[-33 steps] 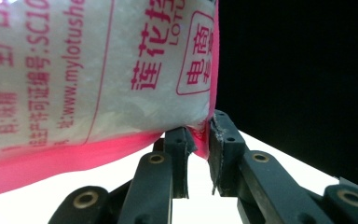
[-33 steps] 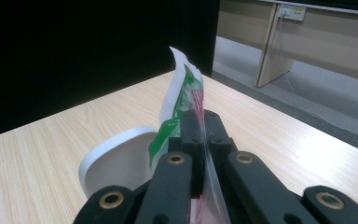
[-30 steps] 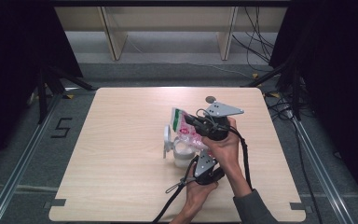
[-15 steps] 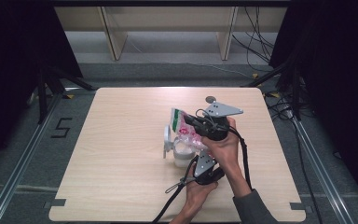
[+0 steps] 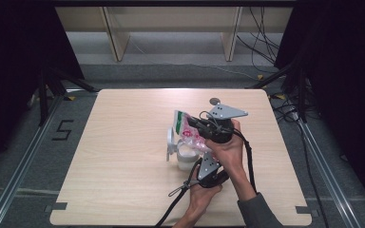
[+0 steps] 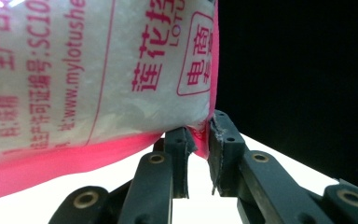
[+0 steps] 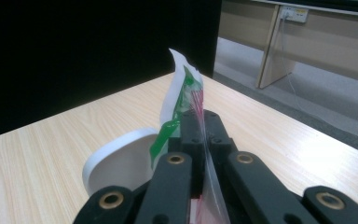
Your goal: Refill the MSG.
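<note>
A plastic bag [image 5: 189, 134] with pink print, white grains and a green top strip hangs tilted over a white cup [image 5: 185, 159] near the table's middle. My right gripper [image 5: 193, 122] comes in from the right and is shut on the bag's thin upper edge [image 7: 196, 100]. My left gripper [image 5: 202, 153] reaches up from below, and its tips [image 6: 198, 137] pinch the pink bottom corner of the bag [image 6: 98, 70]. In the right gripper view the cup's white rim [image 7: 116, 161] lies just beyond the jaws. The bag hides the cup's inside.
The wooden table [image 5: 123, 142] has bare room to the left and far side. A small dark disc [image 5: 214, 100] lies near the far edge. Black stands [image 5: 45, 90] and cables [image 5: 261, 52] sit on the floor around; a shelf's legs [image 5: 116, 42] are behind.
</note>
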`<state>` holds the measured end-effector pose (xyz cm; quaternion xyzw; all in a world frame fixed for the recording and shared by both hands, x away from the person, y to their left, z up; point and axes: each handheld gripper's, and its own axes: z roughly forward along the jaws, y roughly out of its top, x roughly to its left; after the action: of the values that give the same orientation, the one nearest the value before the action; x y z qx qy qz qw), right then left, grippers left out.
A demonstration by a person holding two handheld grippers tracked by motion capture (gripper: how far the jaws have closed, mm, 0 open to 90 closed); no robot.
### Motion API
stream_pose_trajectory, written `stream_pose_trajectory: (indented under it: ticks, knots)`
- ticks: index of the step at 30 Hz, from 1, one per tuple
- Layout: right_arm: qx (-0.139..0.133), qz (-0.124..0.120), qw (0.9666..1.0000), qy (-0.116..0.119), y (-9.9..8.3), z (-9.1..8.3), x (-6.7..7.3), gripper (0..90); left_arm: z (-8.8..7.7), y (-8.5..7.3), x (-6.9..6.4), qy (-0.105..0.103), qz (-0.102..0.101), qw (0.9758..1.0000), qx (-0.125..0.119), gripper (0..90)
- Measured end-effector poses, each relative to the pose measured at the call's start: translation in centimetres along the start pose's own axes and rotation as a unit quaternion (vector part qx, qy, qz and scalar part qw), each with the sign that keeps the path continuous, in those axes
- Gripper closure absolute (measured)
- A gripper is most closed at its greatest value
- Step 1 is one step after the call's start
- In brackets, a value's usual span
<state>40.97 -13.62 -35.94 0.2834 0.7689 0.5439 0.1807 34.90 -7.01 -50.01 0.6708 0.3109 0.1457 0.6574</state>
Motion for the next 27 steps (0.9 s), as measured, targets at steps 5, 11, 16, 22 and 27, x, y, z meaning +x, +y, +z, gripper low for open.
stream_pose_trajectory:
  ticks: [5,11,16,22,27]
  knots:
    - [0.007,-0.001,1.0000,-0.002,-0.04,0.11,0.08,90.0,-0.04,0.00,0.09,0.002,-0.001,1.0000,0.006,78.4]
    - [0.000,-0.007,1.0000,0.007,0.05,0.21,0.08,89.9,-0.06,0.04,0.12,0.003,0.000,1.0000,0.004,78.5]
    - [0.003,-0.004,1.0000,0.002,0.14,0.09,0.32,90.0,-0.02,0.07,0.21,0.003,-0.001,1.0000,0.000,78.5]
    - [-0.005,-0.022,0.9997,-0.003,0.16,0.26,0.11,89.9,-0.01,0.09,0.22,0.001,-0.004,1.0000,-0.001,78.5]
    - [0.001,-0.010,0.9999,0.011,0.22,0.25,0.22,89.9,0.12,0.13,0.31,-0.002,-0.007,0.9999,-0.008,78.4]
